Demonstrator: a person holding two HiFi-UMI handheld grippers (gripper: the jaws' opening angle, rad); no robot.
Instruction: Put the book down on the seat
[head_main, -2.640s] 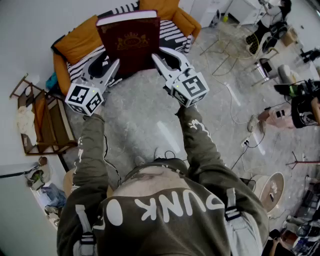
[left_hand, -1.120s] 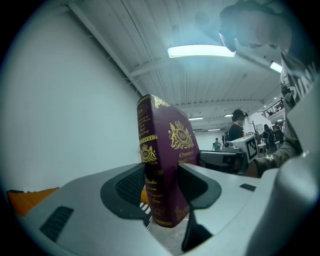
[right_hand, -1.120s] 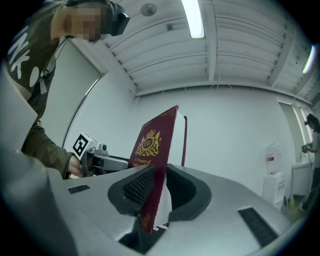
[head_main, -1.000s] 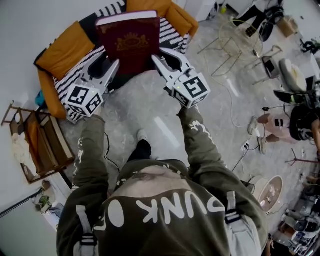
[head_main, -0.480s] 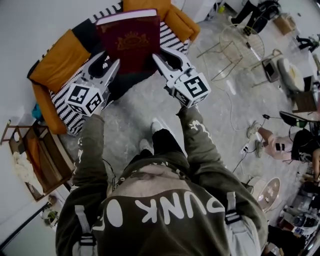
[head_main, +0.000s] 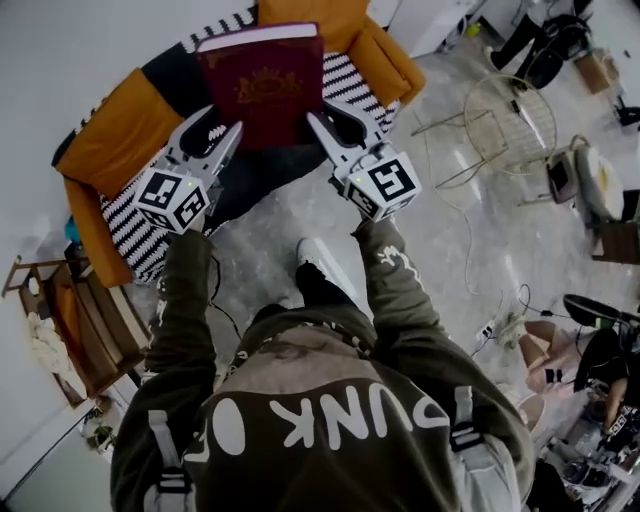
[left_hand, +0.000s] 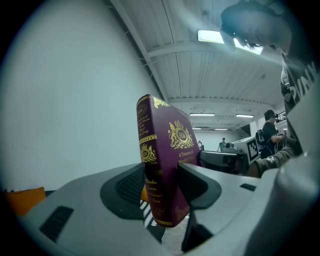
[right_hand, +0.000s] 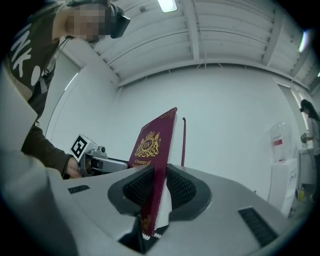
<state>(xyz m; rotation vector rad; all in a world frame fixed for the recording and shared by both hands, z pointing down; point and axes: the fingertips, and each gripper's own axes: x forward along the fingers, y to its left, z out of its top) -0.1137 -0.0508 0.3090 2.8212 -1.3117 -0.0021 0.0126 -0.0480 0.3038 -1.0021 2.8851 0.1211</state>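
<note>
A thick maroon book with a gold crest is held face up above the orange armchair, over its black-and-white striped seat. My left gripper is shut on the book's left edge near the spine. My right gripper is shut on its right edge. In the left gripper view the book stands between the jaws of the left gripper, spine toward the camera. In the right gripper view the right gripper clamps the cover and pages of the book. The book hides part of the seat.
A wooden rack stands left of the armchair by the white wall. Wire-frame chairs and cables lie on the grey floor to the right. My white shoe is stepping forward. People and gear sit at the far right.
I have walked closer to the armchair, which now spreads wider under the book. Both grippers keep the same hold on the book.
</note>
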